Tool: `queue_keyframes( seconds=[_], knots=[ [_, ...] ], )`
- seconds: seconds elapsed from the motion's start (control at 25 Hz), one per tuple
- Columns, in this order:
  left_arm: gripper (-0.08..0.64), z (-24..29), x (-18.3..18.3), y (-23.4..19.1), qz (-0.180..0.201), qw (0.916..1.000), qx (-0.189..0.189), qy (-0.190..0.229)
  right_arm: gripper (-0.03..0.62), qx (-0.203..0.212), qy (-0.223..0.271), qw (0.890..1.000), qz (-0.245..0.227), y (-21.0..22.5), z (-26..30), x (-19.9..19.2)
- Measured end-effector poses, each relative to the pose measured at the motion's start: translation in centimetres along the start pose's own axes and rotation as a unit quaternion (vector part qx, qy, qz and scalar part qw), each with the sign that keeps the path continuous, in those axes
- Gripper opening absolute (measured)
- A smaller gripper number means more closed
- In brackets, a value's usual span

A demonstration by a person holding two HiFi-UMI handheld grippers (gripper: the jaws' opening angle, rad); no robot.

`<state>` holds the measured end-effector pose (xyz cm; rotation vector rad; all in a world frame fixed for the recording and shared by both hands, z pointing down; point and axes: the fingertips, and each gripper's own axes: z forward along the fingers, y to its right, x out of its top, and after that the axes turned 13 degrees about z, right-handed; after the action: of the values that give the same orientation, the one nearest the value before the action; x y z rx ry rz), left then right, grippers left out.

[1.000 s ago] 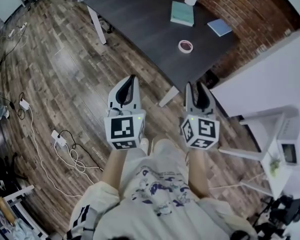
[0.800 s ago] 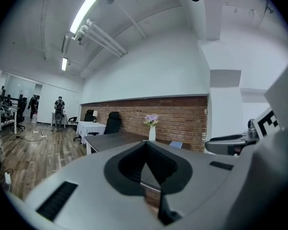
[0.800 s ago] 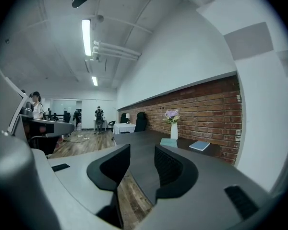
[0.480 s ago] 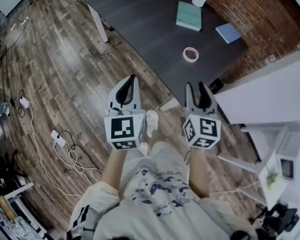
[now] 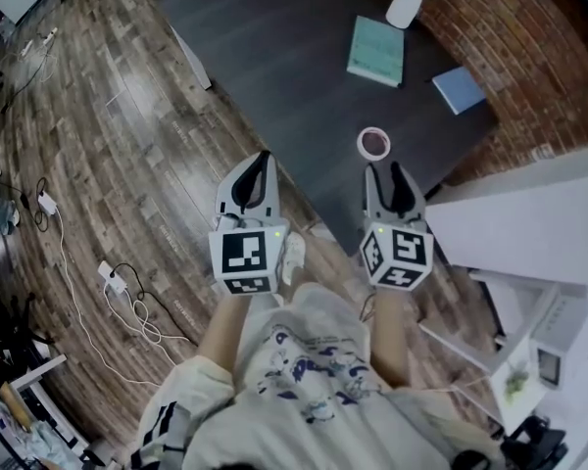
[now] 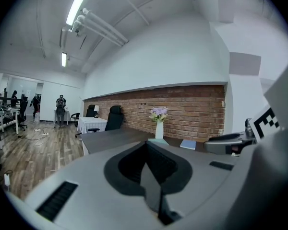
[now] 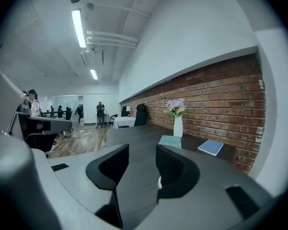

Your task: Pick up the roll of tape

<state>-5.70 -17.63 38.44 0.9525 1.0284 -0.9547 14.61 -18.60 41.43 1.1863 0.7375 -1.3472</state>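
The roll of tape [image 5: 374, 144], a pale ring with a reddish core, lies near the front edge of the dark table [image 5: 274, 37]. My right gripper [image 5: 390, 170] hovers just short of it, a little to its right. It is open, its jaws have just been opening, and nothing is between them. In the right gripper view only a white sliver of the tape [image 7: 160, 182] shows behind one jaw of the gripper [image 7: 141, 159]. My left gripper [image 5: 263, 157] is shut and empty, over the table's near corner; its own view shows the gripper [image 6: 147, 145] with its jaws meeting.
On the table lie a teal book [image 5: 376, 51] and a blue book [image 5: 460, 89], with a white vase of flowers [image 5: 407, 6] by the brick wall. A white partition [image 5: 529, 213] stands to the right. Cables [image 5: 127, 292] trail over the wooden floor at the left.
Both grippers and the person have moved forward to the table, so the tape now lies just ahead of the right gripper. The right jaws stand wider apart than before.
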Motion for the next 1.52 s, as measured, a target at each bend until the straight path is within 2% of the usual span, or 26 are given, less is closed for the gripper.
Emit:
queue_keyframes(
  seconds=[0.32, 0.68, 1.08, 1.52],
  knots=[
    [0.003, 6.1, -0.3, -0.4, -0.004, 0.9997, 0.003, -0.024, 0.161, -0.002, -0.035, 0.999, 0.001, 2.9, 5.9, 0.0],
    [0.003, 10.2, -2.8, 1.0, -0.01, 0.9978, -0.013, -0.063, 0.161, -0.001, -0.089, 0.996, 0.0, 5.0, 10.0, -2.9],
    [0.002, 13.0, -6.0, 2.0, -0.012, 0.9944, -0.029, -0.101, 0.16, -0.017, -0.166, 0.986, -0.005, 7.2, 13.3, -7.6],
    [0.003, 15.1, -10.3, 3.0, -0.023, 0.9881, -0.045, -0.145, 0.16, -0.018, -0.238, 0.97, -0.032, 8.6, 15.6, -12.6]
  ],
)
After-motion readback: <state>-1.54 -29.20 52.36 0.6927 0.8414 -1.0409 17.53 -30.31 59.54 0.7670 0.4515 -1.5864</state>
